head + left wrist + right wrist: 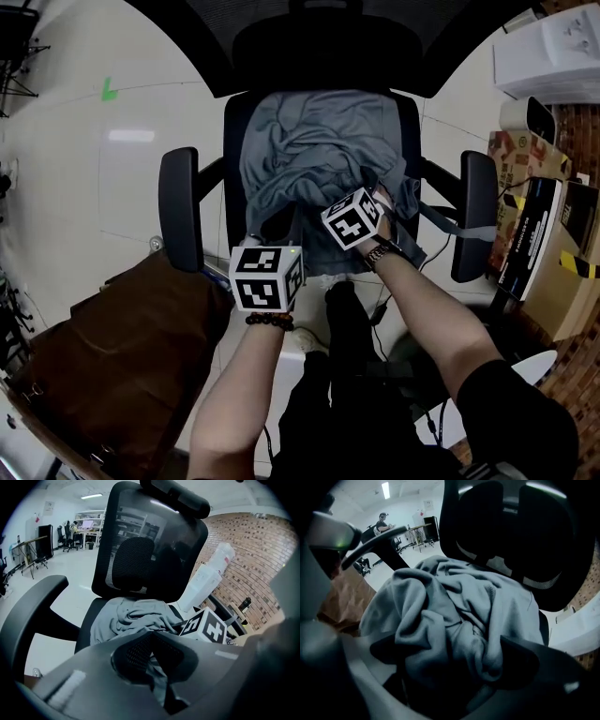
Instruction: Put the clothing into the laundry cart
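Brown cart [122, 347] on floor at left, just beside chair [178, 206]. L gripper [151, 639] at seat's front edge, jaws pinched together on a fold of grey cloth [314, 150]. Cloth lies bunched on chair seat. R gripper [452, 653]: jaws wide apart, cloth wad betw. them, unclamped.

- The seat is boxed in: left armrest [178, 208] and right armrest [476, 228] at its sides, mesh backrest [309, 42] behind. I can get in only over the front edge or from above.
- Grey clothing [314, 150] is heaped across the seat. It fills the gap between the spread jaws of the right tongs [450, 656].
- The left tongs [150, 634], jaws pinched on a fold, sit just beside the right tongs' cube. It is crowded there.
- The brown laundry cart [122, 366] lies low on my left, with the left armrest between it and the seat.
- Stacked boxes [530, 159] crowd the right side. There is bare floor [84, 169] on the left.
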`<state>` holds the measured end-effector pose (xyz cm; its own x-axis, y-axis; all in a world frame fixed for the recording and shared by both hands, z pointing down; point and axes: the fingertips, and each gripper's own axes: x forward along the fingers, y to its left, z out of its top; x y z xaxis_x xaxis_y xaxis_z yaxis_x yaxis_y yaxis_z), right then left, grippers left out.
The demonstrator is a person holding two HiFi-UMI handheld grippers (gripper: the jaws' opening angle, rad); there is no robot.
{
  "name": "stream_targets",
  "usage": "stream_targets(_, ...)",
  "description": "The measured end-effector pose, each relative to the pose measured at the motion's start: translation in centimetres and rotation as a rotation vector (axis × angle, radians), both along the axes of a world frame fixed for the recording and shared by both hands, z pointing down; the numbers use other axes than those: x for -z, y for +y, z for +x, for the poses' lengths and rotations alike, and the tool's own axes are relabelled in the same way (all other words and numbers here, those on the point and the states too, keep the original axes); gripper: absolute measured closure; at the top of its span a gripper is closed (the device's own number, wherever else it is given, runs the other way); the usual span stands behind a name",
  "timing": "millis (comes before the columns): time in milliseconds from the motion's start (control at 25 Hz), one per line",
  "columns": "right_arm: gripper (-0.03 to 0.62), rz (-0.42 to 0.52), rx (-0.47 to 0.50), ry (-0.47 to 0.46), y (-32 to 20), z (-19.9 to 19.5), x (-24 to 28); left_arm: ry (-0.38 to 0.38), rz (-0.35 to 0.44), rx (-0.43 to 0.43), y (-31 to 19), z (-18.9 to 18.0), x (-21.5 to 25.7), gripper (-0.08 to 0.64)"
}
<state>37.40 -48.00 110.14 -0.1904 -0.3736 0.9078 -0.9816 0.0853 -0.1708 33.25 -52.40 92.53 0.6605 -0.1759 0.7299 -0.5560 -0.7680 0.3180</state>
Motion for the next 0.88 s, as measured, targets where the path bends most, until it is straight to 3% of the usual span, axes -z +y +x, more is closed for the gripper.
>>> stream_targets(280, 0.010, -0.098, 0.026, 0.040, 0.5, 0.2, -4.9, -0.009, -0.025, 0.003, -1.4, 0.8, -1.8, 0.557)
stream_targets(400, 0.049, -0.101, 0.019, 0.041, -0.1, 0.2, -4.9, -0.011, -0.033, 0.004, -2.0, 0.8, -2.3, 0.557)
stream_targets(600, 0.192, -0.090, -0.001, 0.031, 0.1, 0.4, -3.9, -0.004, -0.035, 0.000, -1.5, 1.2, -2.2, 0.557)
stream_targets(760, 0.382, -0.072, -0.020, 0.009, -0.2, 0.2, -2.8, 0.001, -0.033, -0.005, -1.9, 1.5, -1.3, 0.558)
stream_targets(880, 0.433, -0.051, -0.035, -0.016, -0.1, 0.1, -1.4, 0.005, -0.028, -0.003, -1.9, 1.4, -0.4, 0.557)
